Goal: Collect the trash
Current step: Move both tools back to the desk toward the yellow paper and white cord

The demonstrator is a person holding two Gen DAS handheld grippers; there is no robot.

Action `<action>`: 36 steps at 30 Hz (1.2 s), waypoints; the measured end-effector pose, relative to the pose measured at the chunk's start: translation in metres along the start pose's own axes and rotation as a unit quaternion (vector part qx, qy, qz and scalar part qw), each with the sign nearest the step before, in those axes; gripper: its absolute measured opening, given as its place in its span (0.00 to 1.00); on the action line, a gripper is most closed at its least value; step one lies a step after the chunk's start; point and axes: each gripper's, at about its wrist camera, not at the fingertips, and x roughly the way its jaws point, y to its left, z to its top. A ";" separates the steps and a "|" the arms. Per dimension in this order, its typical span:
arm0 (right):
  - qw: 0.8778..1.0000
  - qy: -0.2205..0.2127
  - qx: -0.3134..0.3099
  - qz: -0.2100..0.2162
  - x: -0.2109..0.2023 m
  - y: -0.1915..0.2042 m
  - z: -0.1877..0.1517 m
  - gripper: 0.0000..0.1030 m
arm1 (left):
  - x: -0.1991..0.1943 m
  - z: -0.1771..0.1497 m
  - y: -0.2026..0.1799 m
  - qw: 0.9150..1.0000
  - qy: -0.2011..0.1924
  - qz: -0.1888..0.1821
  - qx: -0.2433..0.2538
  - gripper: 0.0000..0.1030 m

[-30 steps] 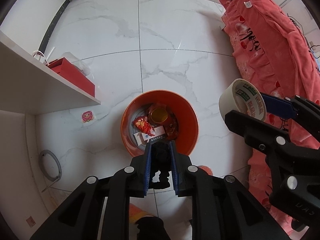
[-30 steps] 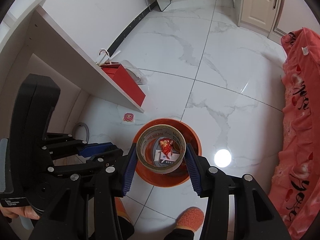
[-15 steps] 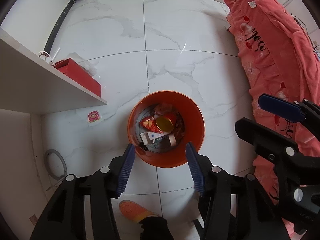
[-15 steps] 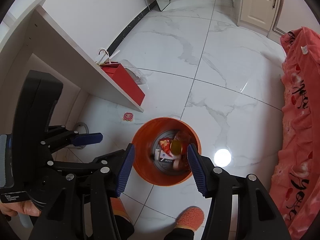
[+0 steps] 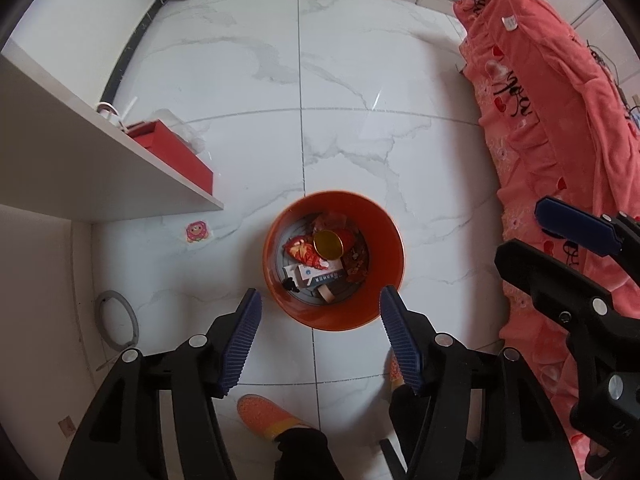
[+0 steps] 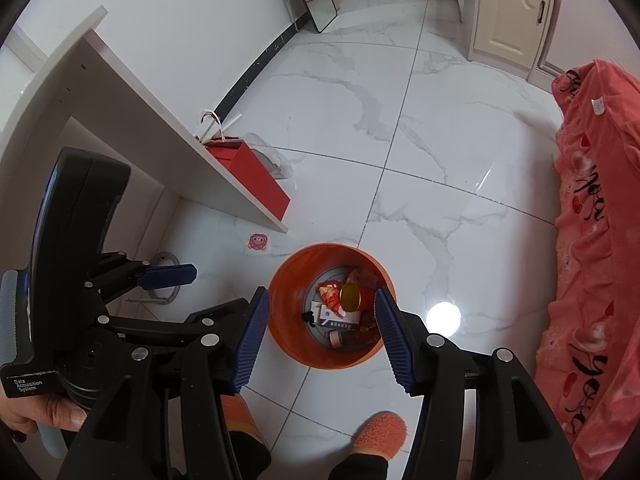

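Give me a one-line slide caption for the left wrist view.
Left gripper, jaws opening and empty, above an orange bin of trash on the marble floor.

Orange bin on white marble tile, red and coral all round

Below the 2 black grippers' blue ribbed pads (image 5: 244, 340), the orange bin (image 5: 384, 236) holds a gold-mouthed red can (image 5: 329, 245), a red-yellow wrapper (image 5: 302, 251) and a white-and-blue box (image 5: 316, 275); the floor (image 5: 340, 120) is white with grey veins, left a red bag (image 5: 176, 158), right a coral cover (image 5: 552, 128) with red hearts and black script.
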 end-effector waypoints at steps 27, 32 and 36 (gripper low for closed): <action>0.978 -0.095 -0.144 0.117 -0.198 0.207 0.042 0.60 | -0.263 -0.102 0.119 0.972 -0.176 0.093 -0.127 0.88; 0.966 -0.093 -0.193 0.143 -0.196 0.278 0.053 0.60 | -0.287 -0.142 0.185 0.952 -0.189 0.124 -0.205 0.88; 0.958 -0.093 -0.222 0.155 -0.191 0.325 0.059 0.60 | -0.298 -0.172 0.238 0.934 -0.188 0.138 -0.271 0.88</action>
